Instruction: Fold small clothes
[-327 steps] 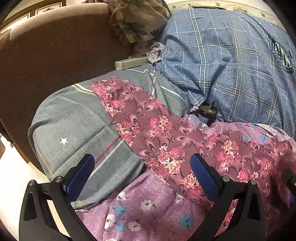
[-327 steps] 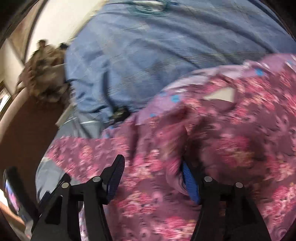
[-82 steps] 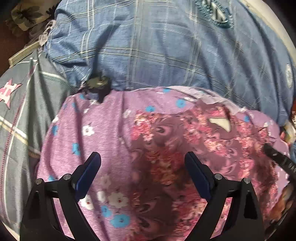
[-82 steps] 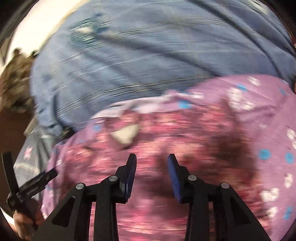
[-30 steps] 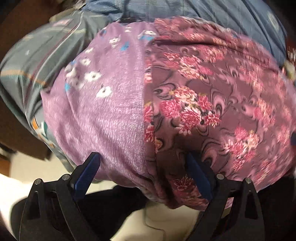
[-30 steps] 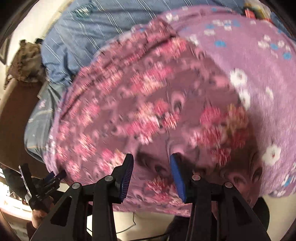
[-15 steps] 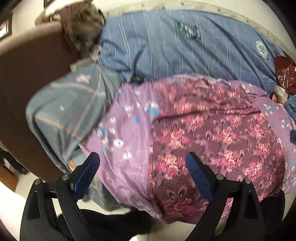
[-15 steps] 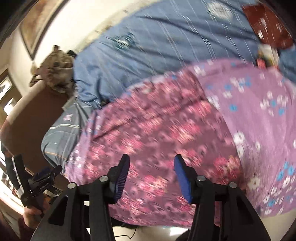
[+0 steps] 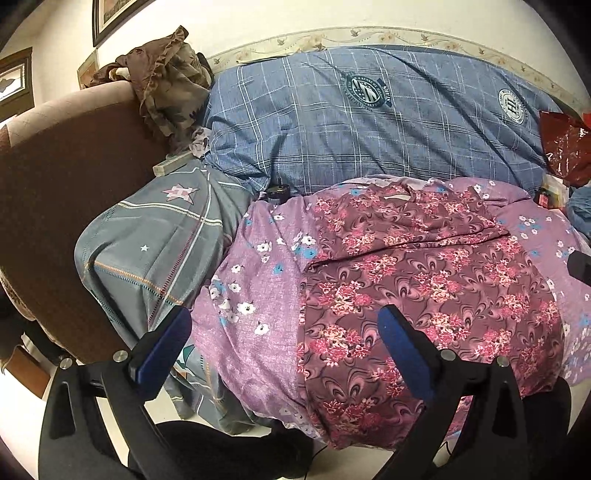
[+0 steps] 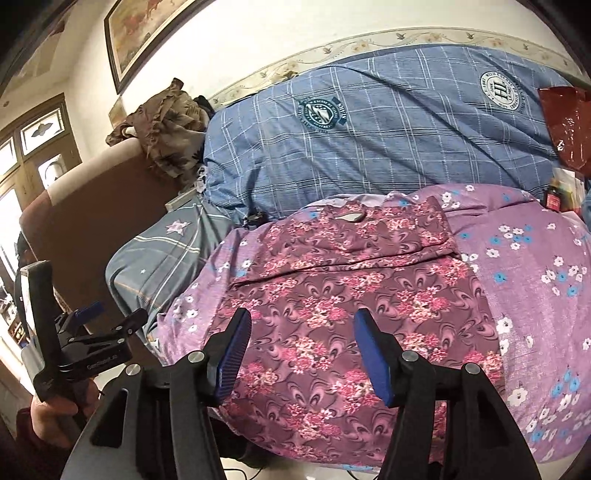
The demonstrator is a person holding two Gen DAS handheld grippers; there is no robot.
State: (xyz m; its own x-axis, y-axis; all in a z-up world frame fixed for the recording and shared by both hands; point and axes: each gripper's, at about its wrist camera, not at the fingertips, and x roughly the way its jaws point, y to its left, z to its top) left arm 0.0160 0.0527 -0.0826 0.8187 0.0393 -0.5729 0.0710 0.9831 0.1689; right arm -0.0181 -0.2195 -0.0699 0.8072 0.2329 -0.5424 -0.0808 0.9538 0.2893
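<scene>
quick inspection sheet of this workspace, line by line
surface: bed with lilac floral sheet, bare at both sides of the garment
job's things: maroon floral garment lies flat on the sheet, partly folded, neck opening at the far edge
clutter: blue checked quilt behind; grey star pillow to the left; red bag at right; crumpled brown cloth on the brown headboard
grippers: left gripper and right gripper both above the garment, jaws opening, nothing between them
cables: thin cable on the floor below the bed edge; black plug by the quilt
surroundings: cream wall, framed picture, window at left
</scene>
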